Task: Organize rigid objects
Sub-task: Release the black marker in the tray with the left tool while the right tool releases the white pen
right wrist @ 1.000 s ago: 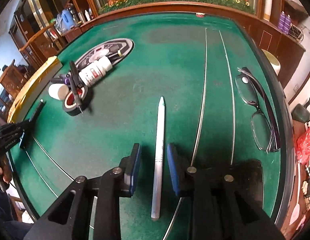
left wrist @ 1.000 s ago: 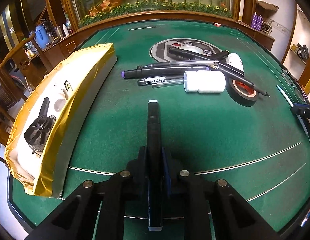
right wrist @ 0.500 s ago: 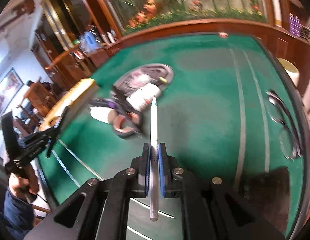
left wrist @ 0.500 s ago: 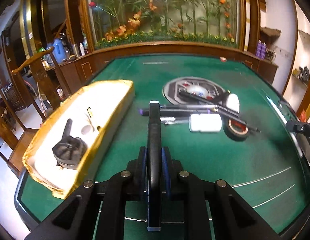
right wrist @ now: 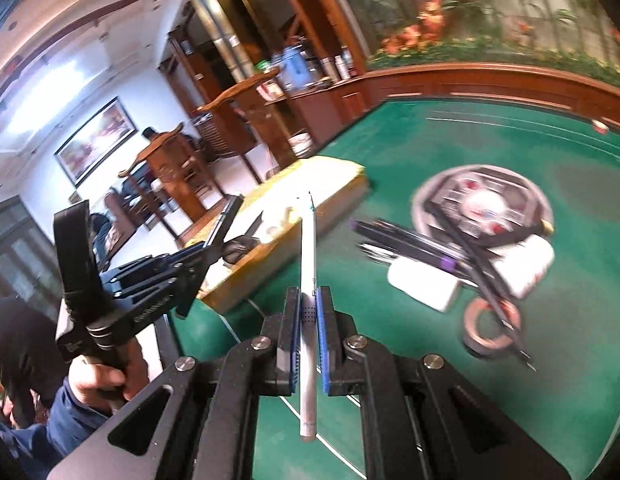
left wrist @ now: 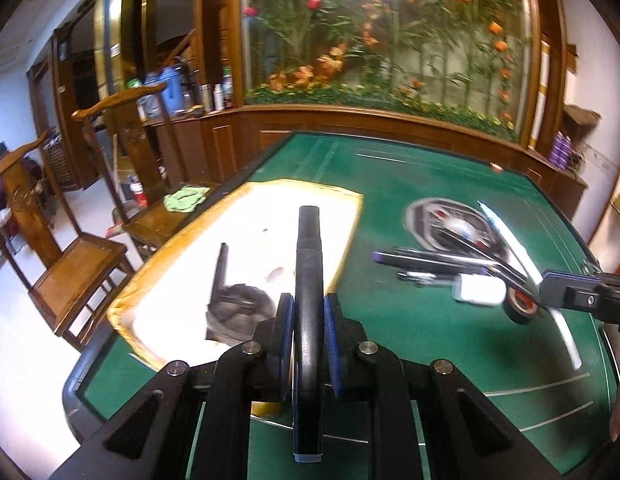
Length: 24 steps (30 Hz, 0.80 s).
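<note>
- The step in hand reads as the carry: both claws are loaded and point toward the gold-rimmed tray [left wrist: 352,216] at the left edge of the green worktop [left wrist: 410,320].
- The left claw [left wrist: 307,320] is clamped on a black marker [left wrist: 308,264], which lies lengthwise between the blue pads and sticks out ahead over the tray's white floor.
- The right claw [right wrist: 308,320] is clamped on a slim white pen [right wrist: 308,256], tip forward, aimed at the tray's near gold wall [right wrist: 269,258]; it sits above the worktop, just short of the tray.
- A black, ribbed, handled object [left wrist: 233,300] already lies in the tray; its exact kind is unclear through the blur.
- Still out on the worktop: a cluster of dark pens [right wrist: 410,240], a white bottle [right wrist: 424,286], a second white bottle [right wrist: 522,266] and a roll of tape [right wrist: 492,330], beside a round patterned mat [right wrist: 484,204].
- Next move, as I judge it: lower each item over a bare patch of tray floor, clear of the black object, then part the pads.
- The two claws are close together; staggered releases would avoid a bump.
</note>
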Each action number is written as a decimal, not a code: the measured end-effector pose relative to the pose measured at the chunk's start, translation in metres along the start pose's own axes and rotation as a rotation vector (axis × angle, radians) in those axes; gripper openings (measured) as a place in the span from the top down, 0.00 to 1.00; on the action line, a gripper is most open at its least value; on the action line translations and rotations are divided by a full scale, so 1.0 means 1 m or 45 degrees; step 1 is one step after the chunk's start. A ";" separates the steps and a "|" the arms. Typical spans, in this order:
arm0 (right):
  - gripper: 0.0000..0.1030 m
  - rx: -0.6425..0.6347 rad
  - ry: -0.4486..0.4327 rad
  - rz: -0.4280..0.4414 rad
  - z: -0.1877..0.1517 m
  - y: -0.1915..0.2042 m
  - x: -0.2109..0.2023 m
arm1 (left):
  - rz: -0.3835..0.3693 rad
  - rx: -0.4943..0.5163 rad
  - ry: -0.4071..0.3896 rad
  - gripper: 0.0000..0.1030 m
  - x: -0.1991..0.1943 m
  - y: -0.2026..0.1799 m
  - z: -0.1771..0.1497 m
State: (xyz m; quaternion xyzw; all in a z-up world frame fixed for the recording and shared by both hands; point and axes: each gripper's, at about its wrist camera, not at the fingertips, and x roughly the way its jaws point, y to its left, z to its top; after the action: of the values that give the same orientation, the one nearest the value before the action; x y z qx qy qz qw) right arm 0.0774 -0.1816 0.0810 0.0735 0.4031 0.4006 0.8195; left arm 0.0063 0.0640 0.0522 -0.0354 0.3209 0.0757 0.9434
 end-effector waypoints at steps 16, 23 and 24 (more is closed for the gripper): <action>0.93 0.042 0.122 0.021 0.077 0.047 0.139 | 0.102 -0.158 0.118 0.86 0.073 0.091 0.012; 0.93 0.093 0.190 -0.082 0.085 0.031 0.196 | 0.093 -0.163 0.185 0.86 0.095 0.100 0.007; 0.93 0.098 0.194 -0.098 0.087 0.029 0.203 | 0.098 -0.155 0.192 0.86 0.098 0.100 0.007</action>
State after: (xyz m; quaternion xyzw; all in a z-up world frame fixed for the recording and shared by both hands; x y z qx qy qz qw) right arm 0.1943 0.0005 0.0292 0.0587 0.4818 0.3574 0.7979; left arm 0.0708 0.1748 -0.0034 -0.0859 0.3871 0.1286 0.9090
